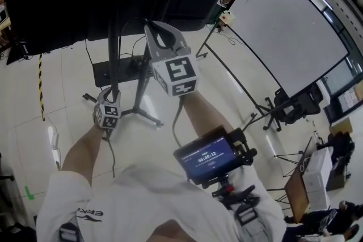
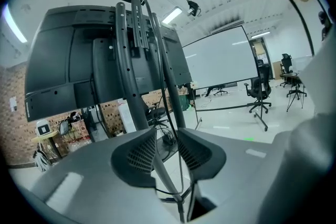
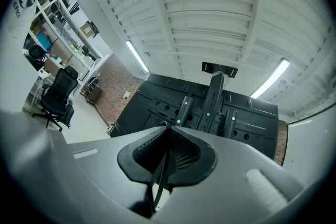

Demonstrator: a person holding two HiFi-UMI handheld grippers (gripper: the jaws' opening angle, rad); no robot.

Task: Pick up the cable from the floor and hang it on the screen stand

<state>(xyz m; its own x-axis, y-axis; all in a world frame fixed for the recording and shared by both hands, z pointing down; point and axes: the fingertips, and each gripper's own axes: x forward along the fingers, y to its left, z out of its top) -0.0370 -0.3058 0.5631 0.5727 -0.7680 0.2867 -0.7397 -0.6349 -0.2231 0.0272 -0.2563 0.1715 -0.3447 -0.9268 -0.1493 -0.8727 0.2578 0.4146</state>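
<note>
The right gripper (image 3: 169, 129) is clenched on the cable (image 3: 163, 170), with the screen stand (image 3: 215, 102) and its brackets close ahead. The left gripper (image 2: 167, 136) is released, and the stand's poles block the way straight ahead of it. The cable runs down through the gap between its jaws. Open floor (image 2: 236, 128) lies to its right.

A big whiteboard (image 1: 283, 25) on a dark frame stands at the right on the pale tiled floor (image 1: 34, 139), with a black office chair (image 1: 298, 105) just beside its lower end. A yellow-black striped strip (image 1: 41, 85) runs along the floor at the left, and a green mark (image 1: 28, 192) lies nearer. A small display (image 1: 207, 158) shows a timer. Shelves (image 3: 58, 13) line one wall, near a brick wall (image 3: 118, 86).
</note>
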